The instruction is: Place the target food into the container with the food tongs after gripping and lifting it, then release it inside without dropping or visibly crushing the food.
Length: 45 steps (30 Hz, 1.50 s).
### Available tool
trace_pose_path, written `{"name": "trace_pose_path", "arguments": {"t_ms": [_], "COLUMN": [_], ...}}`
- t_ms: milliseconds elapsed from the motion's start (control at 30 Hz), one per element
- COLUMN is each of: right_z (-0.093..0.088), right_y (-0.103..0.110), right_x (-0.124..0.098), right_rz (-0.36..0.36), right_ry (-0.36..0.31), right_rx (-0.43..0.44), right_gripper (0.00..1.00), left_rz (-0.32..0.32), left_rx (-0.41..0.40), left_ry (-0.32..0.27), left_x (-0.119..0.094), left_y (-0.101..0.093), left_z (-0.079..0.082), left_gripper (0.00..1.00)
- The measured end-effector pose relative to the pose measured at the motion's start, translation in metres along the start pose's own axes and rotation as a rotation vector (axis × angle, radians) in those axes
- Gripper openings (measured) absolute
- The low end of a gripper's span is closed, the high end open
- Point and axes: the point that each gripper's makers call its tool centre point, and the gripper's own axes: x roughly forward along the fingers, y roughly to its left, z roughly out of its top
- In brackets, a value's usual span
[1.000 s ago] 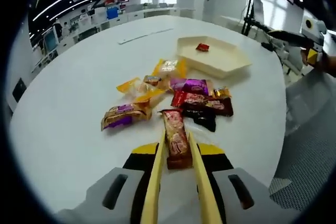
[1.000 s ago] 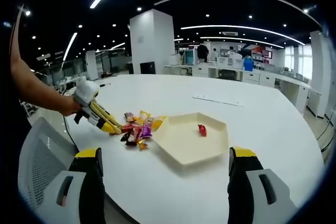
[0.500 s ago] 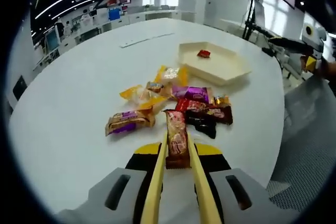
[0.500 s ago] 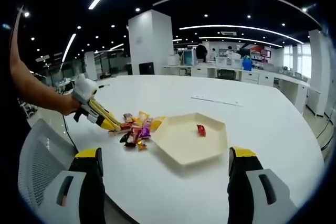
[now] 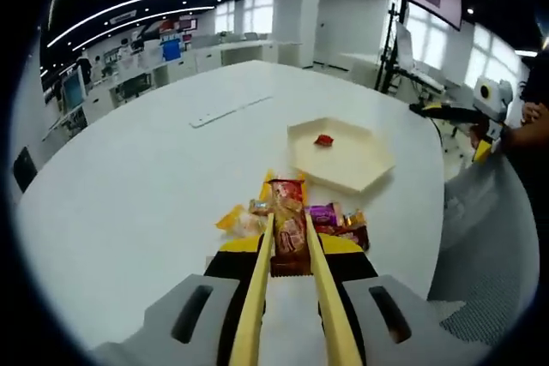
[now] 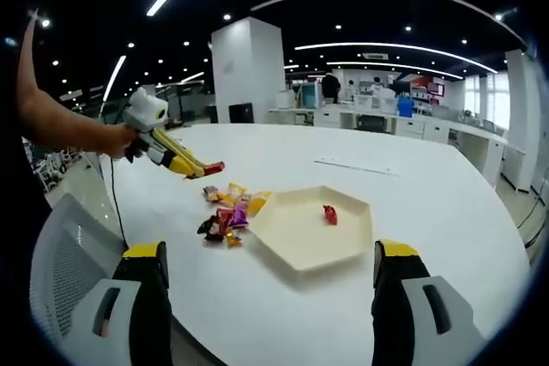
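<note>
My left gripper [image 5: 290, 255] is shut on yellow food tongs [image 5: 257, 297], and the tongs pinch a long red-and-pink snack packet [image 5: 289, 227]. The packet hangs in the air above the pile of wrapped snacks [image 5: 330, 216]. Beyond the pile lies the cream hexagonal tray [image 5: 356, 165] with one small red candy [image 5: 323, 140] in it. In the right gripper view the left gripper [image 6: 163, 150] holds the packet [image 6: 212, 165] up, left of and above the pile [image 6: 225, 213] and the tray [image 6: 300, 246]. My right gripper [image 6: 270, 297] is open and holds nothing, near the table edge.
The round white table [image 5: 129, 177] carries a thin pale strip [image 5: 227, 111] on its far side. A grey mesh chair [image 6: 60, 272] stands by the near edge. A person's arm [image 6: 60, 130] holds the left gripper. Office desks and pillars stand in the background.
The left gripper has lifted the tongs with the red-and-pink packet off the table, up over the pile. The right gripper has stayed put and open.
</note>
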Motion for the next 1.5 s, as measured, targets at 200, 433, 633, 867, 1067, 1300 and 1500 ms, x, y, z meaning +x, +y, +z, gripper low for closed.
{"name": "trace_pose_path", "arguments": {"t_ms": [200, 433, 633, 867, 1067, 1300, 1500], "right_z": [0.001, 0.001, 0.002, 0.003, 0.004, 0.004, 0.006], "right_y": [0.000, 0.000, -0.001, 0.001, -0.001, -0.002, -0.004], "right_x": [0.000, 0.000, -0.001, 0.000, -0.001, -0.002, -0.003], "right_rz": [0.003, 0.003, -0.002, 0.002, -0.003, -0.008, -0.015], "right_ry": [-0.007, -0.007, -0.014, -0.014, -0.018, -0.025, -0.033], "right_rx": [0.007, 0.007, 0.006, 0.000, 0.009, 0.014, 0.018], "right_gripper": [0.98, 0.98, 0.98, 0.98, 0.98, 0.97, 0.97], "left_rz": [-0.007, -0.034, -0.074, -0.118, -0.137, -0.175, -0.212], "left_rx": [0.015, 0.043, 0.081, 0.120, 0.140, 0.171, 0.199], "left_ry": [-0.011, -0.006, 0.002, 0.005, -0.006, 0.003, 0.031], "left_x": [-0.010, -0.014, -0.007, 0.002, 0.008, 0.022, 0.034], "left_y": [0.009, 0.007, -0.002, -0.013, -0.019, -0.030, -0.041], "left_z": [0.015, 0.029, 0.038, 0.052, 0.066, 0.076, 0.080], "left_gripper": [0.18, 0.19, 0.19, 0.19, 0.19, 0.19, 0.19]}}
